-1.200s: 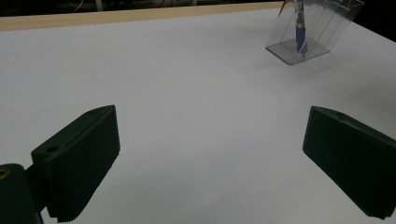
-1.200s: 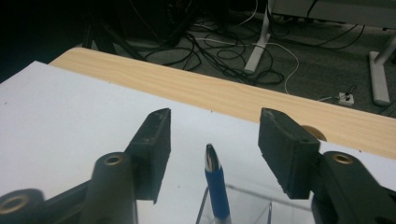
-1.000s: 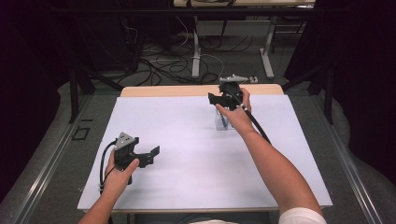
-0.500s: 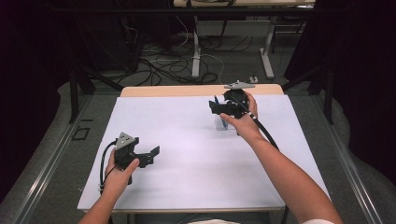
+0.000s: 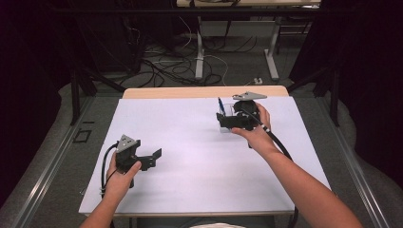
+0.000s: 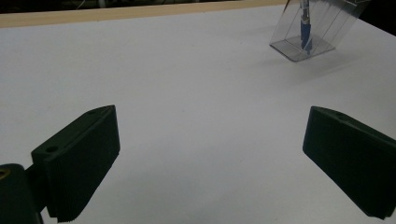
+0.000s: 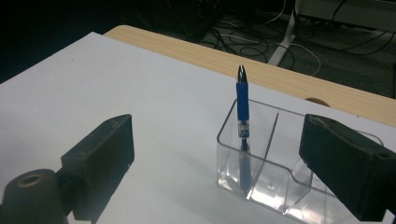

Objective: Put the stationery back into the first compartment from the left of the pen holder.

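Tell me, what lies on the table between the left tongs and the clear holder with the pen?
Nothing. In the left gripper view, bare white table runs from the open left tongs up to the holder with its pen.

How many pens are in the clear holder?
1. A blue pen stands upright in the left compartment of the clear holder, seen from the right gripper view. Nothing else shows through its clear walls.

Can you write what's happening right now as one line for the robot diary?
left gripper: open, idle | right gripper: open, by clear holder | blue pen: upright inside
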Available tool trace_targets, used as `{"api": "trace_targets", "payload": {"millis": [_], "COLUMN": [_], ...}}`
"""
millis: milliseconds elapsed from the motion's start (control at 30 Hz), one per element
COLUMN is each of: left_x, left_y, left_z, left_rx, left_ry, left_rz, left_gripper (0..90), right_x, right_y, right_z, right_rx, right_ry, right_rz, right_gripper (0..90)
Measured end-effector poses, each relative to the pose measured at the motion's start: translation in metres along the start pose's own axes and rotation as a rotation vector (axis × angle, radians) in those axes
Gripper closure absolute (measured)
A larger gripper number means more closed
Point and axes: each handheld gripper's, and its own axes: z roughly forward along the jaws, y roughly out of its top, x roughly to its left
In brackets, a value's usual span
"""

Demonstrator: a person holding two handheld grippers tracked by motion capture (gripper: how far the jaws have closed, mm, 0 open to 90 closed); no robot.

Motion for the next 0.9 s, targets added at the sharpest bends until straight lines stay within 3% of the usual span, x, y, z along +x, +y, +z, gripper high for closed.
{"api": "trace_targets", "payload": {"millis": [233, 333, 567, 900], "left_x": [0.001, 0.001, 0.002, 0.003], "left_y": [0.000, 0.000, 0.000, -0.001], "left_z": [0.000, -0.001, -0.001, -0.001], "left_rx": [-0.002, 0.003, -0.001, 0.002], "left_ry": [0.003, 0.001, 0.013, 0.019], "left_rz": [0.001, 0.002, 0.003, 0.002], "left_gripper": [3.9, 4.0, 4.0, 4.0], "right_x": [-0.002, -0.004, -0.012, -0.023], "right_y": [-0.015, -0.021, -0.039, -0.072], "right_z": [-0.015, -0.020, -0.027, -0.030], "right_rx": [-0.001, 0.005, 0.011, 0.051], "right_ry": [0.008, -0.002, -0.019, -0.053], "right_rz": [0.023, 0.010, -0.013, 0.006], "right_gripper": [7.1, 5.0, 1.7, 0.5]}}
